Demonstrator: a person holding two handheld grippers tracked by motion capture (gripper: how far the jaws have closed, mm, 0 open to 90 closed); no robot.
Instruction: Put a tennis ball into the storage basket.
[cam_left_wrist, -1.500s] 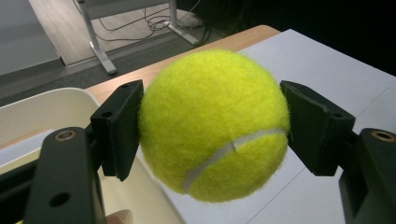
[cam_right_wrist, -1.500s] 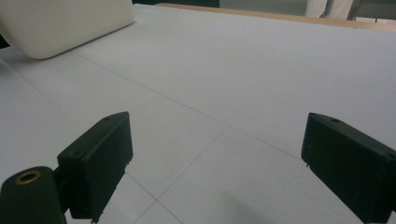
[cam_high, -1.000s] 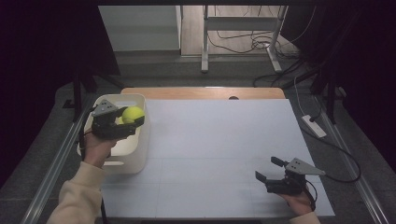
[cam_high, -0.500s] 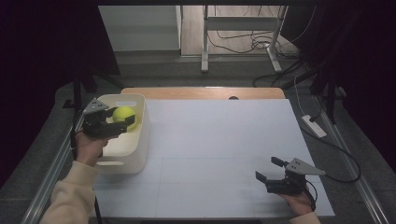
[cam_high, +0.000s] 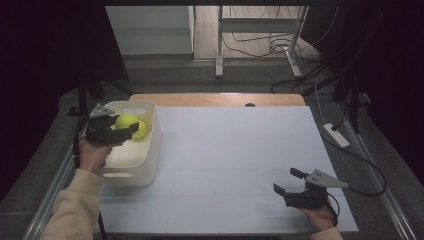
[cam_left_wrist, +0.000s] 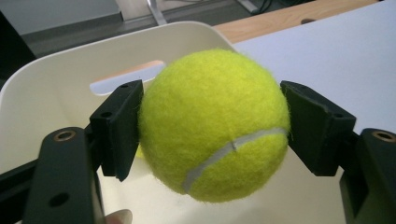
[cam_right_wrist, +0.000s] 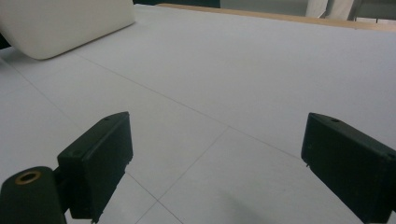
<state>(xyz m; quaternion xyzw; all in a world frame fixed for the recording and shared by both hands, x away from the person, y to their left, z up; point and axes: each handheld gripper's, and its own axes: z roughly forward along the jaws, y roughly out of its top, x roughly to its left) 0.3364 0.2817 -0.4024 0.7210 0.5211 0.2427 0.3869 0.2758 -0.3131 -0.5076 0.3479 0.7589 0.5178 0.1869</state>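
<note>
My left gripper (cam_high: 127, 125) is shut on a yellow tennis ball (cam_high: 124, 120) and holds it over the inside of a cream plastic bin (cam_high: 152, 145) at the table's left. In the left gripper view, the ball (cam_left_wrist: 214, 126) is pinched between the two black pads (cam_left_wrist: 119, 126), with the bin's wall (cam_left_wrist: 51, 88) behind it. A second yellow ball (cam_high: 141, 130) seems to lie in the bin just right of the held one. My right gripper (cam_high: 286, 181) rests low near the table's front right corner, open with nothing between its jaws (cam_right_wrist: 219, 163).
A white sheet (cam_high: 235, 150) covers the table, with a wooden edge (cam_high: 220, 99) at the back. A white power strip (cam_high: 336, 135) and cables lie off the right side. The bin's corner (cam_right_wrist: 65, 23) appears far off in the right gripper view.
My left hand has carried the ball leftward, from the bin's right rim to over its inside, and slightly down. The right hand has stayed still.
</note>
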